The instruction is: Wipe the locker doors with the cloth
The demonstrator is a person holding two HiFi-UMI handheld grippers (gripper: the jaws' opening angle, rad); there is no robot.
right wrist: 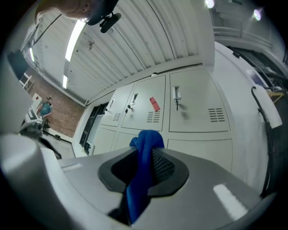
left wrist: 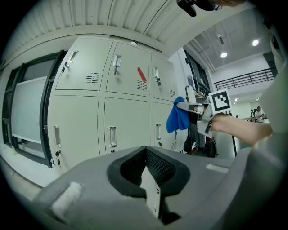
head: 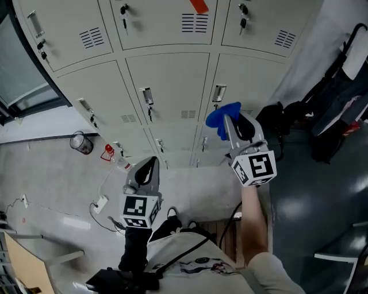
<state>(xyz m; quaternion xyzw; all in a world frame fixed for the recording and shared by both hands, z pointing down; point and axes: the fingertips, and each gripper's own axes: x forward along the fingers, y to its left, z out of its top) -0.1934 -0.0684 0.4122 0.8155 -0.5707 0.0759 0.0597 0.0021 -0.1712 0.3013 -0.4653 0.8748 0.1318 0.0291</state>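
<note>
A bank of pale grey locker doors (head: pixel 167 86) fills the top of the head view. My right gripper (head: pixel 229 122) is shut on a blue cloth (head: pixel 222 117), held up in front of the right-hand column of doors, just below a door handle (head: pixel 218 92). Whether the cloth touches the door I cannot tell. In the right gripper view the cloth (right wrist: pixel 145 146) hangs bunched between the jaws of that gripper (right wrist: pixel 148 162). The left gripper view catches the cloth (left wrist: pixel 177 116) from the side. My left gripper (head: pixel 149 165) (left wrist: pixel 145 155) is lower and to the left, shut and holding nothing.
A red tag (head: pixel 198 6) sticks to an upper door. Black bags (head: pixel 339 103) and a backpack (head: pixel 276 123) stand right of the lockers. On the floor at left are a glass jar (head: pixel 82 142), a red item (head: pixel 108 151) and a white cable (head: pixel 100 202). A window (head: pixel 17 74) borders the left.
</note>
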